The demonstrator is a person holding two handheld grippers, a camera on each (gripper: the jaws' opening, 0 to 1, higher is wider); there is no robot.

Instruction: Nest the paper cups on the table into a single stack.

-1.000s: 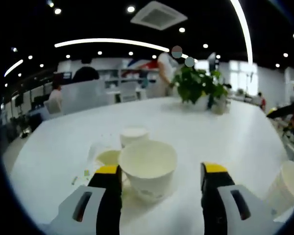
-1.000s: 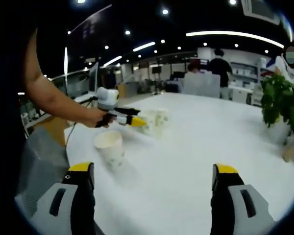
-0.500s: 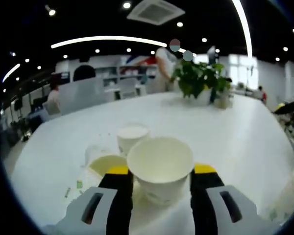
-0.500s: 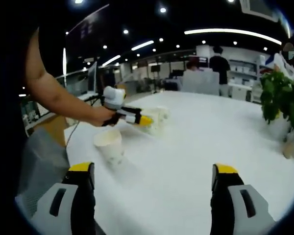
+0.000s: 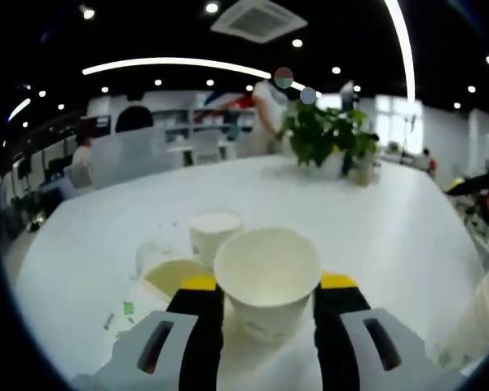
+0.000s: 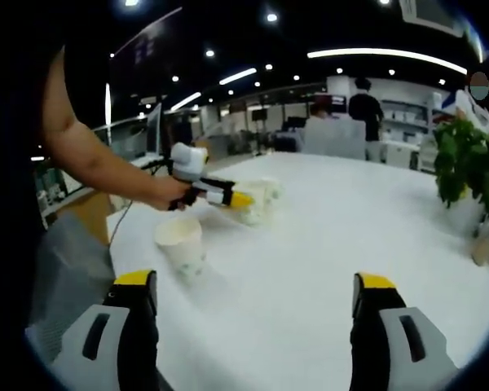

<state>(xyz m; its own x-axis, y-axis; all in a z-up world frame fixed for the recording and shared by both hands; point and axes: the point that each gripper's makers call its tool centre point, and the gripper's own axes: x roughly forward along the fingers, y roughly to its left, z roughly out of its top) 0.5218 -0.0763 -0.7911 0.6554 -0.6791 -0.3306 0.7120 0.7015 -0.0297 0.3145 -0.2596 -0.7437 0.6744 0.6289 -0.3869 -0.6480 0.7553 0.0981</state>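
In the left gripper view my left gripper [image 5: 269,283] is shut on a white paper cup [image 5: 267,273], its yellow-tipped jaws pressing both sides. Just behind stands a second white cup [image 5: 214,232], and a pale yellowish cup [image 5: 175,274] sits low to the left of the jaws. Another cup [image 5: 477,318] shows at the right edge. In the right gripper view my right gripper [image 6: 254,283] is open over bare table. Farther off a hand holds the left gripper [image 6: 228,198] against the cluster of cups [image 6: 257,199]. A lone cup [image 6: 182,241] stands upright nearer to me.
The white table [image 6: 326,244] is wide and curved. A potted plant [image 5: 326,138] stands at its far side, also seen as the plant [image 6: 469,167] at the right. People and office desks are in the background. A person's arm [image 6: 90,163] reaches in from the left.
My left gripper's jaws have closed from wide open onto the white cup and have held it since half a second ago. The right gripper has stayed open and still.
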